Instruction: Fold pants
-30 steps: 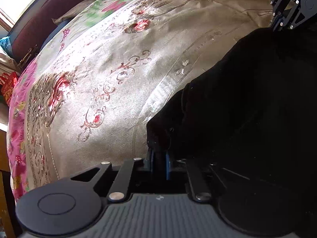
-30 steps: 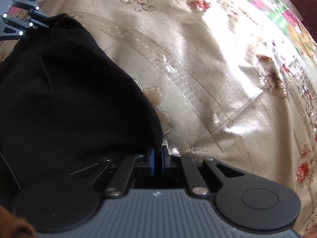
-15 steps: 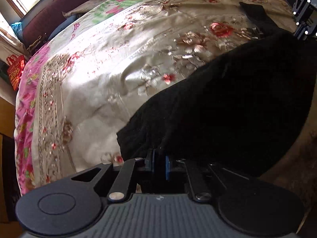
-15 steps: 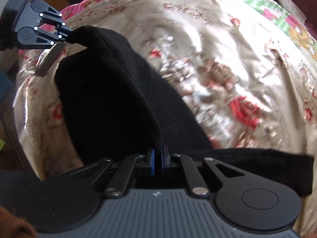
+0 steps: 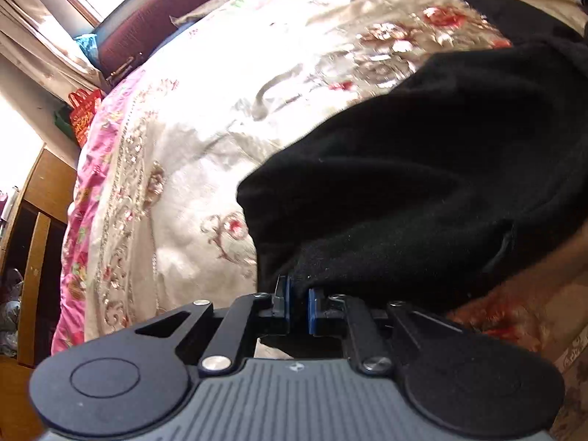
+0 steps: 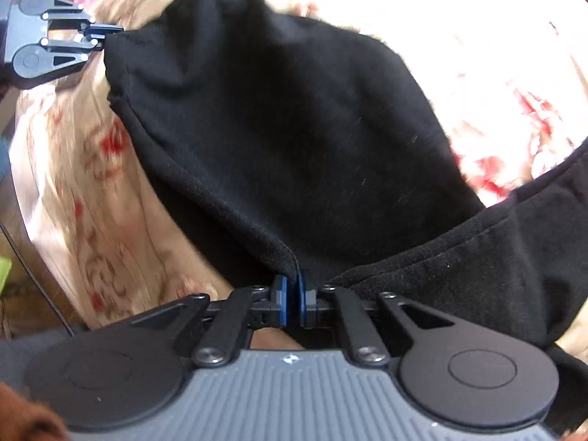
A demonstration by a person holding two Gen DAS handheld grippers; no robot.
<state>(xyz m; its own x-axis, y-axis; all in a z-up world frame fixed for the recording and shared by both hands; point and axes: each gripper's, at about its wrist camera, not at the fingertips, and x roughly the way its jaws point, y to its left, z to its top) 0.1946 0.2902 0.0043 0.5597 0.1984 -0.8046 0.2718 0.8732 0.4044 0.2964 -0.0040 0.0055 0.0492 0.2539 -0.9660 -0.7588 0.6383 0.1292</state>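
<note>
Left wrist view: the left claw (image 5: 297, 303) is seen at 6 o'clock, its blue pads (image 5: 283, 299) clamped on a bunched edge of the black pants (image 5: 422, 191), which spread from the pads toward 2 o'clock over the bed. A cream floral bedspread (image 5: 205, 117) with a pink border is seen from 9 to 12 o'clock, a dark red headboard (image 5: 176, 18) at 11 o'clock, and wooden furniture (image 5: 40, 198) at 9 o'clock. In the right wrist view the right claw (image 6: 290, 303) is seen at 6 o'clock, closed on a hemmed fold of the same pants, the fabric pinched between nearly touching pads. From there the cloth is stretched toward 10 o'clock, where its far corner is gripped by the left claw. Another part of the pants lies at 3 to 4 o'clock on the bedspread.
</note>
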